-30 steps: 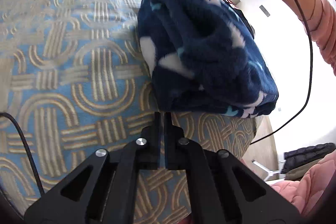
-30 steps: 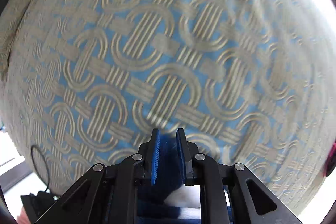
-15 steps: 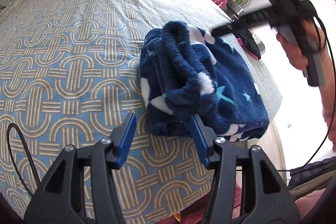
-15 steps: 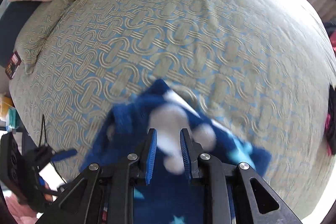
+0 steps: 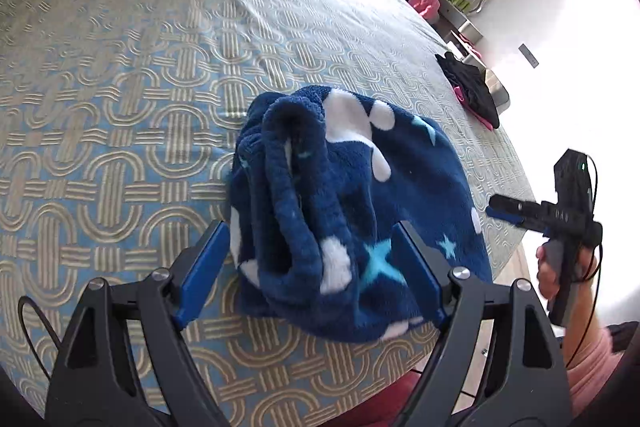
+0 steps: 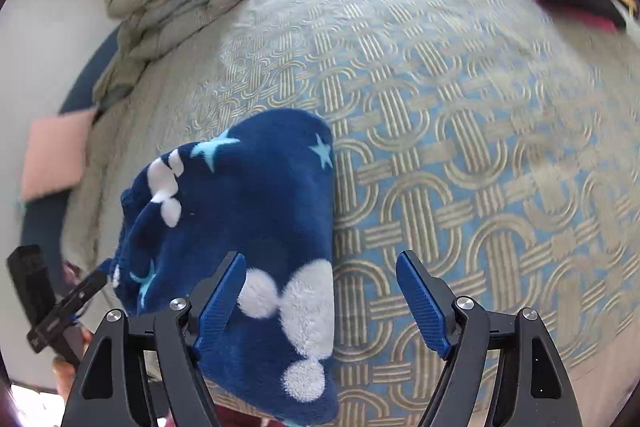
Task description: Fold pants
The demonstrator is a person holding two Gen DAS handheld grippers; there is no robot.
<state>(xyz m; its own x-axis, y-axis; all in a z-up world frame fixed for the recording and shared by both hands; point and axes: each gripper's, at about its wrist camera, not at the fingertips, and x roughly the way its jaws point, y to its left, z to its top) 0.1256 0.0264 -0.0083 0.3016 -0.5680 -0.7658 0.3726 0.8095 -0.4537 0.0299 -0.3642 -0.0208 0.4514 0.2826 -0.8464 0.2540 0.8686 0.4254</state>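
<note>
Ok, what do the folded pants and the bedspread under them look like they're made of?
Pants: plush fleece by the look, navy with white blobs and light-blue stars; the nap is fuzzy and the folds thick. Bedspread: woven, likely jacquard, matte blue with raised beige interlocking loops.

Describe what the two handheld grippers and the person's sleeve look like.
Both grippers are matte black frames with triangular cut-outs, silver pivot screws and ribbed blue pads lining the fingers. The left gripper has a thin black cable looping beside it. The right gripper, seen from the left wrist view, has a boxy black body with a small green light, white lettering and a grey handle. The sleeve is pink.
</note>
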